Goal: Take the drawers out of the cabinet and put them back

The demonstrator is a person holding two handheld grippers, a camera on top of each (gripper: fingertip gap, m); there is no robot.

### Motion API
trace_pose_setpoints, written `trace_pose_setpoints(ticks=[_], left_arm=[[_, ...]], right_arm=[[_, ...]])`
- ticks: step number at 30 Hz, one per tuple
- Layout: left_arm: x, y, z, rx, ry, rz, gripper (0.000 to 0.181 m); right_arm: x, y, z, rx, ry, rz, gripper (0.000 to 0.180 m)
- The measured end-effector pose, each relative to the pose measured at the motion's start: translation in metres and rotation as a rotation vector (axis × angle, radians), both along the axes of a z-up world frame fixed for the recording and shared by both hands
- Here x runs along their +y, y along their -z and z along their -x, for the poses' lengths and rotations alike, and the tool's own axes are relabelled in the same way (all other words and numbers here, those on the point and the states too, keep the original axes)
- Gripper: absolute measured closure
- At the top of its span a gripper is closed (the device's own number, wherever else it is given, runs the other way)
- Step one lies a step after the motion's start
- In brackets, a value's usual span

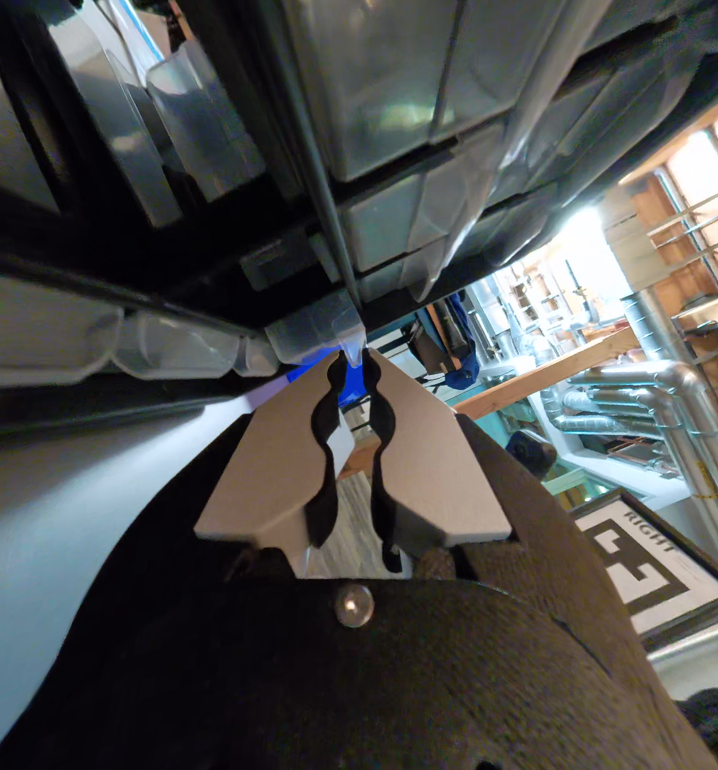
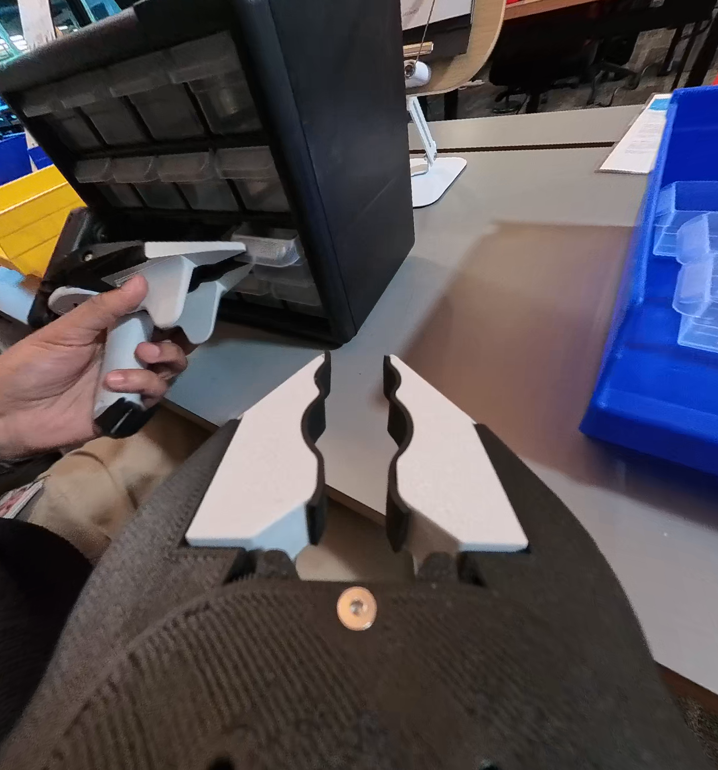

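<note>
A black cabinet (image 2: 340, 166) with several clear plastic drawers stands tilted on the grey table, its front face leaning forward. My left gripper (image 1: 355, 358) is shut on the handle tab of a clear drawer (image 1: 311, 333) in the cabinet's lower right row. It also shows in the right wrist view (image 2: 240, 254), held by a hand, its tips at that partly pulled-out drawer (image 2: 272, 250). My right gripper (image 2: 357, 362) is open and empty above the table, just in front of the cabinet's right corner. Clear drawers (image 2: 707, 271) lie in a blue bin (image 2: 657, 400) at the right.
A yellow bin (image 2: 28, 216) stands left of the cabinet. A white stand with a small camera (image 2: 428, 166) sits behind the cabinet. A sheet of paper (image 2: 636, 141) lies by the blue bin. The table's front edge (image 2: 599, 658) runs close below my right gripper.
</note>
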State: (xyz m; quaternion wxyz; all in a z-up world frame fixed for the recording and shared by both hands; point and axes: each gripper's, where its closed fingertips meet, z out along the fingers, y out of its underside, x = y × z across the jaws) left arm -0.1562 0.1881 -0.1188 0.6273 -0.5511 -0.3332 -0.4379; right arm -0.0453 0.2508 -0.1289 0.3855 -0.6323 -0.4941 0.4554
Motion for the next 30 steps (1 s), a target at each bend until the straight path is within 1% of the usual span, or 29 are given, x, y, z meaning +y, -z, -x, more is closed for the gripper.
trace_pose_setpoints(ticks=[4,8,10,12,15,19,22,27,30], left_arm=[[-0.014,-0.001,-0.017,-0.082,0.04,-0.005,0.178],[-0.027,0.0,-0.035,-0.081,0.079,0.002,0.177],[-0.032,0.003,-0.043,-0.077,0.098,0.015,0.177],[-0.036,0.005,-0.051,-0.088,0.126,0.027,0.177],[-0.04,0.009,-0.056,-0.085,0.162,0.051,0.178],[-0.049,0.024,-0.055,-0.054,0.185,0.162,0.164],[-0.063,0.031,-0.055,-0.031,0.213,0.21,0.158],[-0.085,0.048,-0.055,0.002,0.264,0.288,0.158],[-0.09,0.054,-0.058,-0.026,0.264,0.284,0.16]], right_arm=[[-0.009,0.002,0.004,-0.011,-0.028,-0.041,0.152],[-0.036,0.003,0.013,-0.024,-0.12,-0.131,0.148],[-0.048,-0.001,0.018,-0.033,-0.135,-0.274,0.149],[-0.061,-0.007,0.024,-0.047,-0.138,-0.477,0.149],[-0.082,-0.005,0.033,-0.084,-0.151,-0.718,0.151],[-0.093,-0.003,0.047,-0.132,-0.129,-0.864,0.151],[-0.088,0.0,0.056,-0.209,-0.089,-0.972,0.142],[-0.077,0.015,0.066,-0.355,-0.112,-1.228,0.135],[-0.073,0.019,0.07,-0.433,-0.163,-1.386,0.133]])
